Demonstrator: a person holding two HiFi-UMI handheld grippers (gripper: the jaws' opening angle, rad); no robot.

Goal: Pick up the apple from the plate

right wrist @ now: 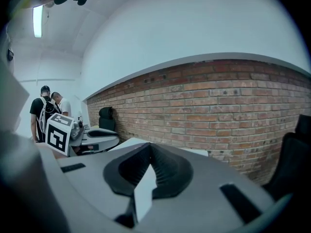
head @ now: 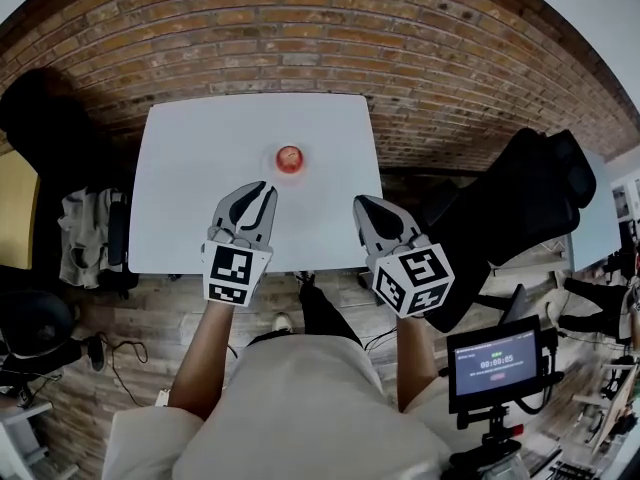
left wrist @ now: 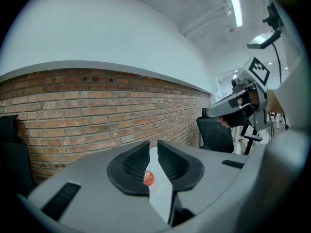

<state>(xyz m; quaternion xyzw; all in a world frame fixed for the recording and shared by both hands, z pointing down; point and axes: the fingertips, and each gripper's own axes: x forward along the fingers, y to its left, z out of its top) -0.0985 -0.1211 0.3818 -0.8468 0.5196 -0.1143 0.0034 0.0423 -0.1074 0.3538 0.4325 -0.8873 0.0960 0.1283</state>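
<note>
1. Head view: the apple (head: pixel 289 157) sits on a small plate (head: pixel 300 169) on the white table (head: pixel 190 198). The left gripper (head: pixel 264 189) hovers near the apple, on the person's side of it and a little to its left. The right gripper (head: pixel 361 204) is farther from the apple, off to its right.
2. Left gripper view: the jaws stand a narrow slit apart with nothing between them. The apple (left wrist: pixel 148 179) shows through that gap, beyond the tips.
3. Right gripper view: the jaws meet at their tips, closed on nothing. They point toward the brick wall (right wrist: pixel 233 110).
</note>
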